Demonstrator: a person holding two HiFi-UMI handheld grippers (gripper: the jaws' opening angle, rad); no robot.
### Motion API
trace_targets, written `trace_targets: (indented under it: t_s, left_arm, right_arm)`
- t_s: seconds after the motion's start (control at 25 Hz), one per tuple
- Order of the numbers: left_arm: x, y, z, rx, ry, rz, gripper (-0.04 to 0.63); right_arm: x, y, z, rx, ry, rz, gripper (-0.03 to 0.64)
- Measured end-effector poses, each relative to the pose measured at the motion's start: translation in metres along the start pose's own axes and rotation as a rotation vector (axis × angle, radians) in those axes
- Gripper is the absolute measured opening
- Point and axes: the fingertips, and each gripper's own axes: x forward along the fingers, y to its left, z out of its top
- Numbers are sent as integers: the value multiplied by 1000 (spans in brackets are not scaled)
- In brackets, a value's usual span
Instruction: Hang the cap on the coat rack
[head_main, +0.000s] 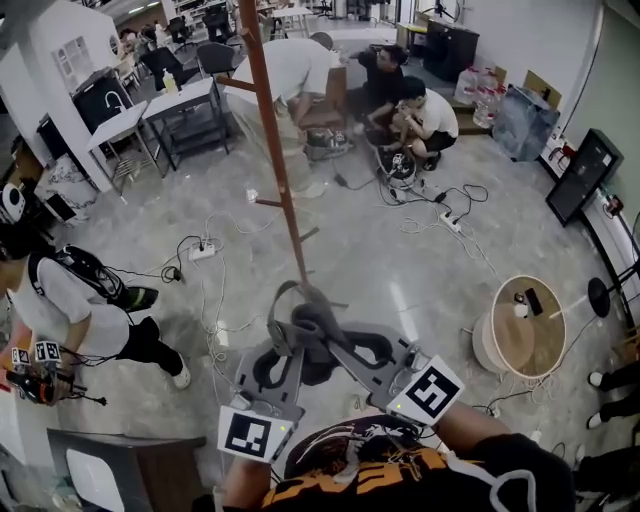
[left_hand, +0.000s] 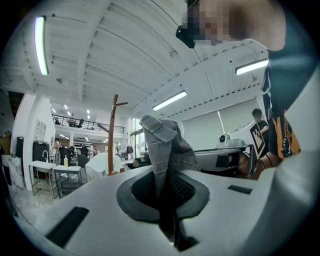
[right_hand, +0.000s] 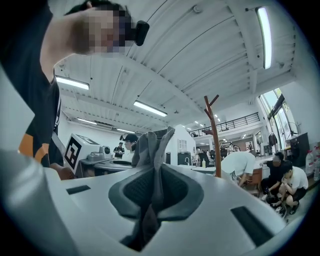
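A grey cap hangs bunched between both grippers, held up in front of the person. My left gripper is shut on the cap's fabric and strap, which rises out of the closed jaws. The right gripper is shut on another fold of the cap. The brown wooden coat rack stands just beyond the grippers, its pole rising toward the camera with short pegs on the sides. In the left gripper view the coat rack stands left of the cap; in the right gripper view the coat rack stands to the right.
Cables and power strips lie on the floor around the rack's base. A round wooden table stands at right. Several people crouch behind the rack; another person sits at left. Desks stand at back left.
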Motion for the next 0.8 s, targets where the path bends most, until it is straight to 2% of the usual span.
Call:
trace_targets:
  t_s: [0.32, 0.6, 0.8]
  left_arm:
    - [47, 20, -10, 2, 15, 33, 31]
    - [67, 48, -15, -7, 27, 33, 31]
    - [85, 79, -12, -5, 11, 4, 31]
  right_arm:
    - [15, -51, -11, 21, 1, 42, 40]
    - [40, -75, -22, 33, 15, 43, 40]
    - [68, -94, -22, 25, 25, 15, 40]
